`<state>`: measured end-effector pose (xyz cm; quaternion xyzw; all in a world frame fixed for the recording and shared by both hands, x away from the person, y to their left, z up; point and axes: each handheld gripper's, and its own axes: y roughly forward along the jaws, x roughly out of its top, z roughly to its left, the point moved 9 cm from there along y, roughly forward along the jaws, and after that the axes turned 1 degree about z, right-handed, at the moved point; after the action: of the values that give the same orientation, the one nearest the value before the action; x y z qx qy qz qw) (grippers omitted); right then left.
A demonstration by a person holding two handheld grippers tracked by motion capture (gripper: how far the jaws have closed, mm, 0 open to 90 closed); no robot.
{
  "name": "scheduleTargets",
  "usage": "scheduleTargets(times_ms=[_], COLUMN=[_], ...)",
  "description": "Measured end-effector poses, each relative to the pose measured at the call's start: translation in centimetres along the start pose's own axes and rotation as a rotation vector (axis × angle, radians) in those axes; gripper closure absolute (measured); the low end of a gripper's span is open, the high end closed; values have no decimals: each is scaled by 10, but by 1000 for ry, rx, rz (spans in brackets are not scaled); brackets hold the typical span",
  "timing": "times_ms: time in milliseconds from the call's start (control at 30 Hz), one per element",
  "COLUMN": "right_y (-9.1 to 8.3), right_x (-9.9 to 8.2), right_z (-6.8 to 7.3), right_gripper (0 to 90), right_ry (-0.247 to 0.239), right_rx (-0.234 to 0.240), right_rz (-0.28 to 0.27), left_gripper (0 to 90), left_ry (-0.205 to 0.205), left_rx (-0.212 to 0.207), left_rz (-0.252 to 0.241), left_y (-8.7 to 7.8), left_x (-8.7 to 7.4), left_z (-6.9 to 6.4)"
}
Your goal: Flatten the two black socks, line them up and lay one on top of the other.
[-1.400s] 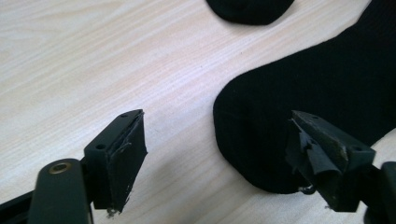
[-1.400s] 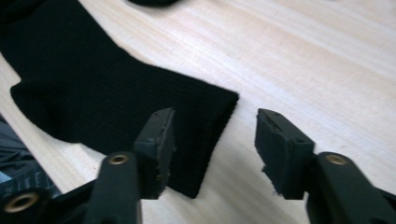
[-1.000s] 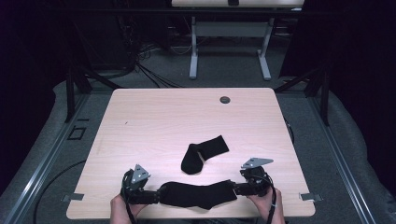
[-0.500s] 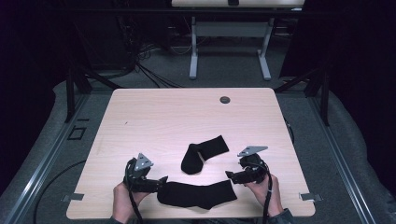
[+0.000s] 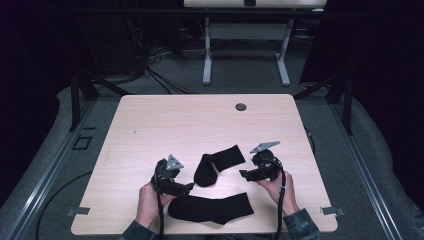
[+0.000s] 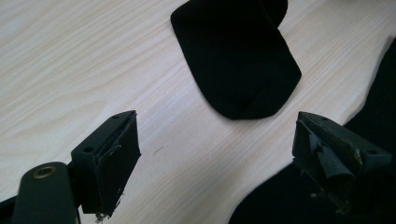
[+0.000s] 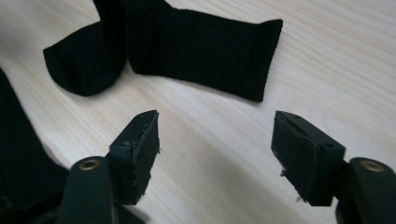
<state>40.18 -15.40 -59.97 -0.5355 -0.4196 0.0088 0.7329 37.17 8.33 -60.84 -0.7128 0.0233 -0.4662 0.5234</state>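
Reaching for the bent sock (image 5: pixel 218 164) looked like the step in hand, with both grippers converging on it from either side.

Left gripper (image 5: pixel 187 188): jaws stood wide and empty, aimed at the sock's rounded toe end, with bare bench between pads and cloth. The flat sock (image 5: pixel 210 209) lay stretched along the near edge of the bench, just under and to the right of this gripper.

Bent sock: lay at mid-bench between the two grippers, folded over itself at the heel, toe toward the left gripper, cuff toward the right. It sat apart from the flat sock.

Right gripper (image 5: pixel 243 174): jaws had just been closing but were open at a moderate gap, nothing between them, pointing at the cuff corner.

Judgement on doing it well:
- Lower each gripper until one pad slid under a single edge of cloth; pinch toe and cuff separately.
- Keep the left gripper from snagging the flat sock below it.
- Lift a little, then draw the ends apart so that the fold opens; dragging flat could bunch the knit.
- Thin limp fabric would slip from a shallow bite, so take a full pad's depth.

Surface: pale wood-grain bench (image 5: pixel 150 125), smooth, with a dark round grommet (image 5: pixel 241 106) near the far edge.

Room: dim, grey floor (image 5: pixel 250 75), loose cables (image 5: pixel 160 75) to the left, a second table (image 5: pixel 245 30) behind.
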Motion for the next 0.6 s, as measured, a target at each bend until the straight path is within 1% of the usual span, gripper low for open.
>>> scheduleTargets(times_ms=[33,67,133,167,200,267,300,333,367,400,433,467,500,533,567,600], right_y=[2,3,6,11,11,18,22,30,32,36,36,39,41,50,51,51], right_x=[2,4,6,9,9,14,15,20,21,23,23,26,26,27,27,27], right_z=[-2,-3,-5,-7,-7,-11,-14,-20,-22,-24,-24,-25,-28,-30,-30,-30], right_gripper=[357,370,378,403,403,421,425,438,440,448,448,463,469,481,493,493], right_ry=[1,-2,-5,13,13,31,41,56,56,68,68,75,66,83,83,83], right_rx=[-4,-7,-12,-1,-1,-3,-4,-11,-9,-7,-7,-16,-29,-22,-24,-24], right_rz=[7,15,16,19,19,14,21,14,35,26,26,10,25,29,37,37], left_gripper=[149,152,157,160,160,175,183,217,237,254,254,271,294,332,354,354], left_ry=[-4,1,-1,7,14,22,25,28,27,27,33,38,44,54,54,59], left_rx=[-6,-13,-20,-20,-23,-25,-27,-33,-37,-37,-38,-40,-37,-38,-38,-35], left_rz=[1,5,10,14,17,28,32,39,54,54,64,71,85,108,108,118], left_y=[3,6,9,12,14,19,22,25,32,32,35,38,41,47,47,50], left_x=[2,4,5,7,9,12,14,15,18,18,19,20,20,20,20,20], left_z=[-1,-2,-5,-6,-8,-10,-11,-13,-14,-14,-15,-16,-17,-18,-18,-18])
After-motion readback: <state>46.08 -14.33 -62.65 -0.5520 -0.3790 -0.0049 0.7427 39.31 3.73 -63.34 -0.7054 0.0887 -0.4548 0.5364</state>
